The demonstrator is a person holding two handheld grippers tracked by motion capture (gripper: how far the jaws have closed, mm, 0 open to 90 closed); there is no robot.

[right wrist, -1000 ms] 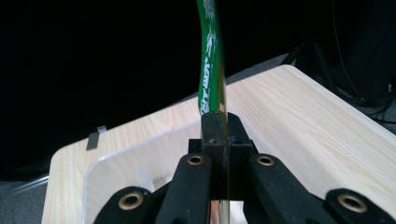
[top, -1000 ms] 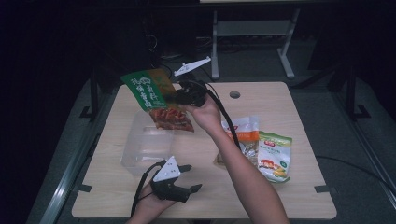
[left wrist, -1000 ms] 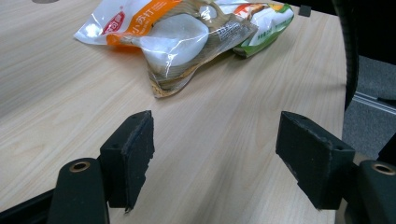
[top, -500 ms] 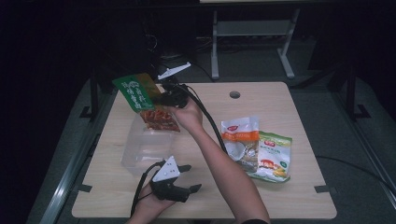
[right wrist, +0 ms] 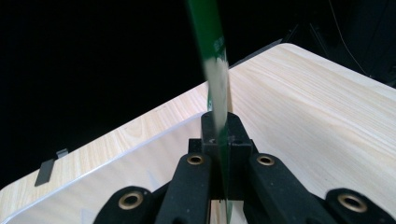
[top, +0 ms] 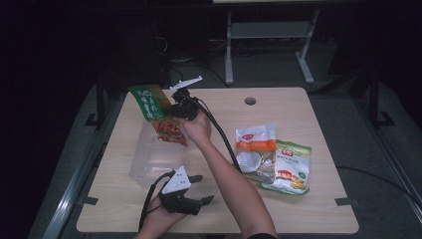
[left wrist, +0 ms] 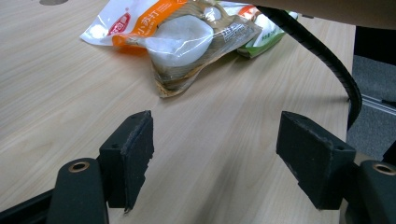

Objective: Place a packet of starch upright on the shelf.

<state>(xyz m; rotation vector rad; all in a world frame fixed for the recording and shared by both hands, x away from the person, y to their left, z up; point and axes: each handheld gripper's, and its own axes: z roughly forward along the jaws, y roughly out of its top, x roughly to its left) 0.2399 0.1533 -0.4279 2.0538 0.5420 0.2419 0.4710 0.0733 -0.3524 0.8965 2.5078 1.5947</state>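
Light wood tabletop (top: 308,204), dark room; right gripper (top: 175,110) fingers grasp green snack bag (top: 149,102) above clear bin (top: 142,167); left gripper (top: 199,191) fingers spread, nothing between.

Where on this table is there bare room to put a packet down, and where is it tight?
Free: the far right stretch of the table beyond the round hole, and the near right corner in front of the two snack bags. Crowded: the left side, where the right gripper holds a green packet over the clear bin, with the left gripper just in front.
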